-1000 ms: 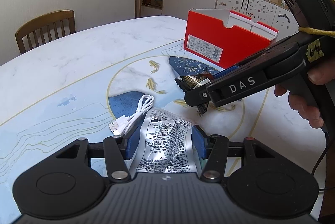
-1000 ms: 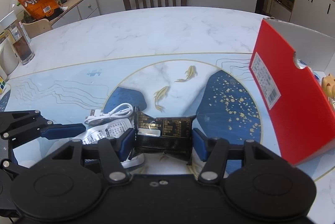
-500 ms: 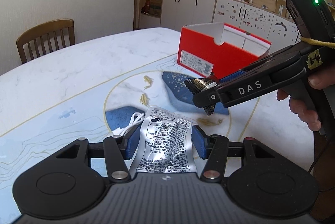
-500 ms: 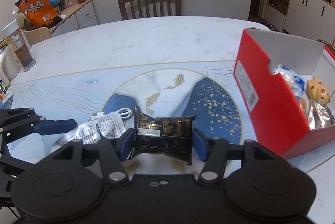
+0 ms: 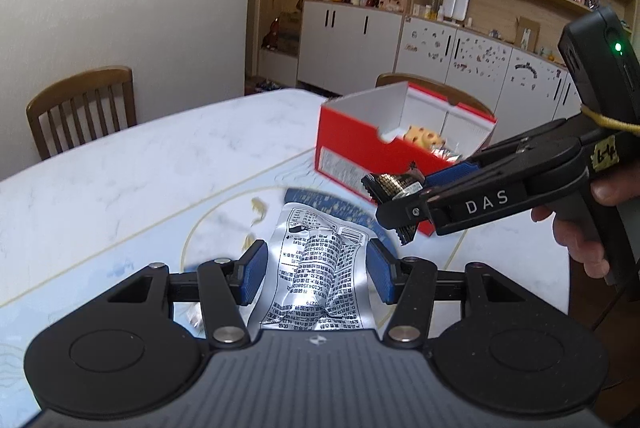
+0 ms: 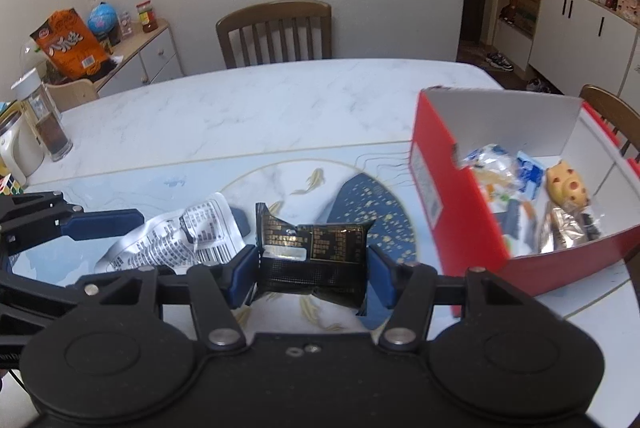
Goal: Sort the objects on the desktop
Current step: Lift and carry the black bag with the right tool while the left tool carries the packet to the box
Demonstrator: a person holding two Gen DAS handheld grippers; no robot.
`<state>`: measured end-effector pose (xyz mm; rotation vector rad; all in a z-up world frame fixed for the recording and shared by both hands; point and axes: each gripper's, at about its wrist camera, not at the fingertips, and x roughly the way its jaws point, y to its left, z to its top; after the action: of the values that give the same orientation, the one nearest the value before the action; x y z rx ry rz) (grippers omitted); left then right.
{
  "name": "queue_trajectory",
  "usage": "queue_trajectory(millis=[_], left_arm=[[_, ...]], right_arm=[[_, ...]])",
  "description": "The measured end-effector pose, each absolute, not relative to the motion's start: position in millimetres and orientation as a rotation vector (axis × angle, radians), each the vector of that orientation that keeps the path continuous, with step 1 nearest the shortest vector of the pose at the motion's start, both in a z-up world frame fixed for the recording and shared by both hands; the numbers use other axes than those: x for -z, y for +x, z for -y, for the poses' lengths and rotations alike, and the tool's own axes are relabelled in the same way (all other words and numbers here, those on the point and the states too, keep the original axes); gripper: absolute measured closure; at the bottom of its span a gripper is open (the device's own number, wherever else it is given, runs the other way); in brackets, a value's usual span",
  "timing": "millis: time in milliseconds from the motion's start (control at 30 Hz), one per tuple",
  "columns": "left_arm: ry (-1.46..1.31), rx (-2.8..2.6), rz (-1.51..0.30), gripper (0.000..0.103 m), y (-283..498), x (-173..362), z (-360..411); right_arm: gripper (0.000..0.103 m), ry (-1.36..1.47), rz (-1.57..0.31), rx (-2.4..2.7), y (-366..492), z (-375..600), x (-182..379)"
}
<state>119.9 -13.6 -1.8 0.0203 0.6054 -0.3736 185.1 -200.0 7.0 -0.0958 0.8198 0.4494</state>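
Left wrist view is showing the left gripper grasping a silver packet above the table; the right gripper is clenching a black packet beside the red box. Slippery foil could be sliding out before the box.

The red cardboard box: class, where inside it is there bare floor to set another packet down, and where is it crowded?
Inside the red cardboard box, bare white floor lies along the far white wall. The near end is crowded: clear-and-blue plastic packets, a yellow cat-shaped toy and a silver foil packet fill it.
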Motion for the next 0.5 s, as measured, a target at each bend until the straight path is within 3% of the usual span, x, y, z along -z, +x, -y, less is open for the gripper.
queue_trajectory(millis=[500], left_arm=[[0.029, 0.419, -0.540, 0.050, 132, -42, 58]], right_arm=[[0.045, -0.054, -0.748, -0.394, 186, 258, -47]])
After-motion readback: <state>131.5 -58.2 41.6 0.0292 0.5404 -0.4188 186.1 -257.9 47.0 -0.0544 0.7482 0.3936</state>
